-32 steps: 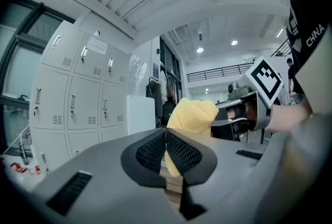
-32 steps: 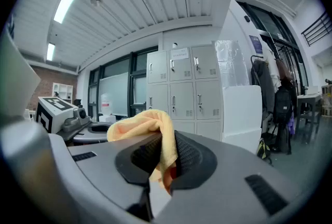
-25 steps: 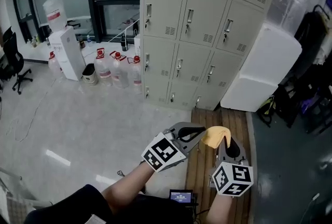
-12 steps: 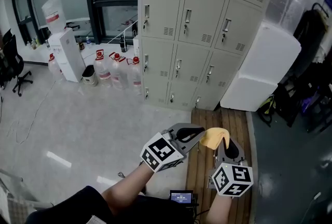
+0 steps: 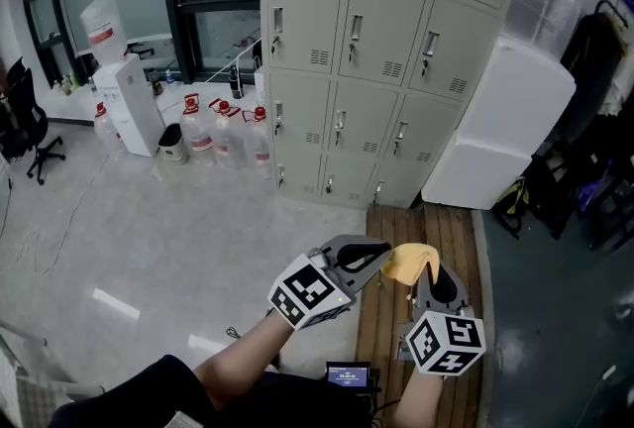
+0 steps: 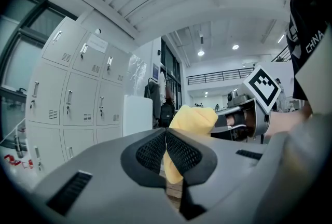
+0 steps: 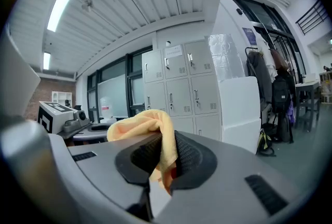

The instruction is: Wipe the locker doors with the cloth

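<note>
A yellow cloth (image 5: 411, 263) hangs between my two grippers, low in the head view, over a wooden strip of floor. My right gripper (image 5: 418, 277) is shut on it, and the cloth (image 7: 140, 122) bulges out above its pads. My left gripper (image 5: 382, 254) reaches in from the left. Its jaws are closed with a fold of the cloth (image 6: 194, 116) pinched between the pads. The beige locker doors (image 5: 376, 50) stand a few steps ahead, well beyond both grippers. They also show in the left gripper view as lockers (image 6: 67, 93) and in the right gripper view as lockers (image 7: 181, 96).
A large white box (image 5: 505, 129) leans against the lockers' right side. Several water bottles (image 5: 223, 134) and a water dispenser (image 5: 124, 89) stand at their left. Dark bags (image 5: 594, 178) hang at the far right. A small screen device (image 5: 347, 376) lies by my feet.
Both grippers and the cloth keep the same pose. Only the head view has drifted slightly.
</note>
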Demonstrator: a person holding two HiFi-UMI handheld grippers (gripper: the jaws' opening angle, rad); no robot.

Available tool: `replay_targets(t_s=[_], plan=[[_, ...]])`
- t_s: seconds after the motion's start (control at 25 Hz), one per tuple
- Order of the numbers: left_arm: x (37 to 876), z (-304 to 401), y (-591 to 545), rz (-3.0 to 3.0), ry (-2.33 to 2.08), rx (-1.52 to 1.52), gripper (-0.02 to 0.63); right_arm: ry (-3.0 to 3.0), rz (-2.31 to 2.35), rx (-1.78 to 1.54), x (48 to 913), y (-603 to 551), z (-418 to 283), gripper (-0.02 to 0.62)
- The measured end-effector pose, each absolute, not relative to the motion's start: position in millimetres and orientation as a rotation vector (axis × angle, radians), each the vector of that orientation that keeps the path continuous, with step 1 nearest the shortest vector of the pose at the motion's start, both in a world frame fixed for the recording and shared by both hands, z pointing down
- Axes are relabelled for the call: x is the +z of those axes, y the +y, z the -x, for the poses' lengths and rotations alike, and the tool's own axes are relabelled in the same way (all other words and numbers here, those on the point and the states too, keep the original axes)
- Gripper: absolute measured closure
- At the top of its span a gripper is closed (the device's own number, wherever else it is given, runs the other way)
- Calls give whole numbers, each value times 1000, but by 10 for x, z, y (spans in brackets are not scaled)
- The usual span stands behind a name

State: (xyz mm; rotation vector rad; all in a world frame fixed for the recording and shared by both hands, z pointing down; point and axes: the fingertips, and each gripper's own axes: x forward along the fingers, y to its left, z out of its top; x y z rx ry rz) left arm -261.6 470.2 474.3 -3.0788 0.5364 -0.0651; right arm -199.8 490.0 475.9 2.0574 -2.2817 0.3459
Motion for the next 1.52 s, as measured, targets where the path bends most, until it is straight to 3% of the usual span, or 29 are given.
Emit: replay_targets(t_s=[0.88, 1.52], plan=[[4984, 1806, 4729, 3058, 643, -135, 586, -2342, -2032, 433, 5021, 4866, 1014, 532], [5159, 1508, 3081, 3046, 597, -171, 586, -2260, -2101, 469, 5150, 3250, 662, 532]])
